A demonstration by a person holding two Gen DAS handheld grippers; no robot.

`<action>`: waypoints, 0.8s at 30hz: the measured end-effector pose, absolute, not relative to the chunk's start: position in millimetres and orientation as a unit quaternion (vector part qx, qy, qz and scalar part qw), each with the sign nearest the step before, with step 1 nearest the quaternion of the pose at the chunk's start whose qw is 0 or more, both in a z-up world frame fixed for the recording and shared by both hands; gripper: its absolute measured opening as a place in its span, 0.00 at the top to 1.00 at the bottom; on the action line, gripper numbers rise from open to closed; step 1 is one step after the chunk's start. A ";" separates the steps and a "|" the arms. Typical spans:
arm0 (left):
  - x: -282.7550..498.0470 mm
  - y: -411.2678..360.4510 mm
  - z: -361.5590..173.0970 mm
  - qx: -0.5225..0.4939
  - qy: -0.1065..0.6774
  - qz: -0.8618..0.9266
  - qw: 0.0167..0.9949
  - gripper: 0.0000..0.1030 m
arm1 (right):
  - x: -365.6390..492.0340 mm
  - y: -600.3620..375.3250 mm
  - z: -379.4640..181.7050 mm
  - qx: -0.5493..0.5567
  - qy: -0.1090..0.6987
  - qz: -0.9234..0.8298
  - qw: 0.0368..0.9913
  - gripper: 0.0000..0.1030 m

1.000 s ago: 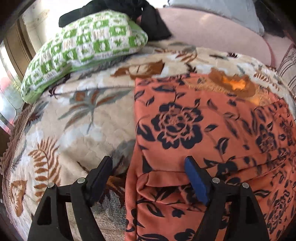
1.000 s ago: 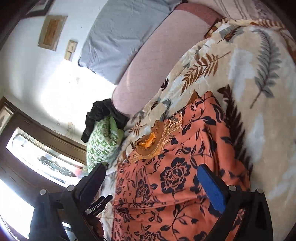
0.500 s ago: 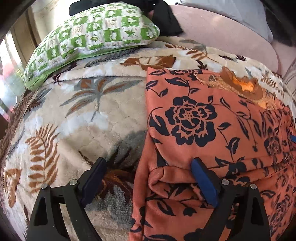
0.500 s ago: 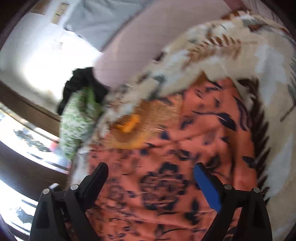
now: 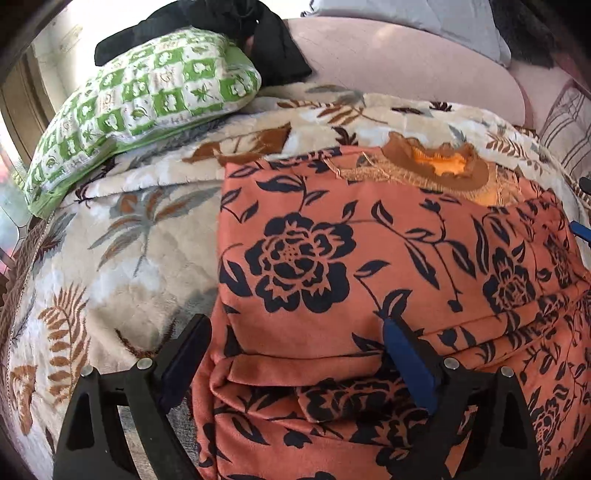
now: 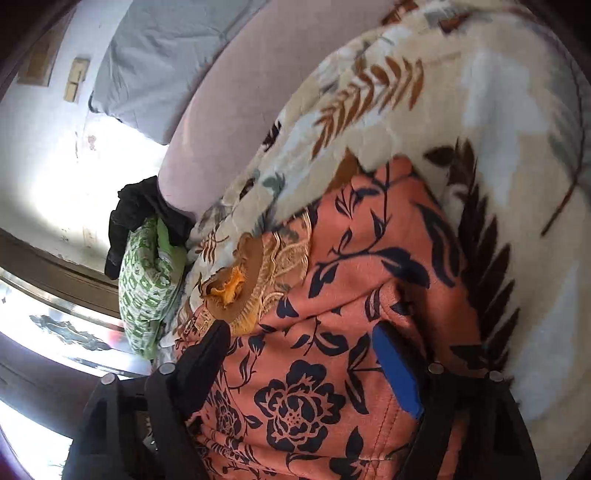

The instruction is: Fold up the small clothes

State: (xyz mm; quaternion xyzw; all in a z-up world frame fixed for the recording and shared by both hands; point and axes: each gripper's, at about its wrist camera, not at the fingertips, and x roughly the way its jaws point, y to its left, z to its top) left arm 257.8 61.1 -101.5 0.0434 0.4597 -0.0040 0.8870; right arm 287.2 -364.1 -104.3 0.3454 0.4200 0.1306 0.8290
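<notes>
An orange garment (image 5: 332,240) with a dark floral print lies folded on the leaf-patterned blanket (image 5: 110,240). Its brown embroidered neckline (image 5: 439,166) is at the far end. My left gripper (image 5: 295,323) hovers open over the garment's near left corner, where a folded edge bunches up. One finger is over the blanket and the blue pad (image 5: 406,365) is over the cloth. My right gripper (image 6: 301,328) is over the same garment (image 6: 332,258), near its right side. Its jaws are opening, with cloth below them but nothing pinched. The neckline (image 6: 236,291) lies just past its left finger.
A green and white pillow (image 5: 140,103) lies at the far left of the blanket with a black cloth (image 5: 266,44) behind it. A pink bolster (image 5: 406,62) and a grey pillow (image 5: 424,18) run along the back. A bright window (image 6: 55,332) is beyond the pillow (image 6: 147,280).
The left jaws have spread wider over the garment's corner. The right gripper has dropped closer to the garment, and its view has swung back after a blurred sweep.
</notes>
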 end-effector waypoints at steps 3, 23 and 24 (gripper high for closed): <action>261.9 51.7 -105.4 0.067 0.455 -0.009 0.888 0.08 | 304.4 -372.4 -116.6 0.342 0.439 0.148 0.818 0.08; 203.9 130.7 -80.9 -0.095 0.417 -0.015 0.904 0.07 | 345.4 -424.7 -121.0 0.275 0.466 0.044 0.840 0.92; 208.9 143.7 -84.5 -0.116 0.414 -0.009 0.903 0.07 | 340.2 -426.1 -110.4 0.263 0.448 0.038 0.854 0.93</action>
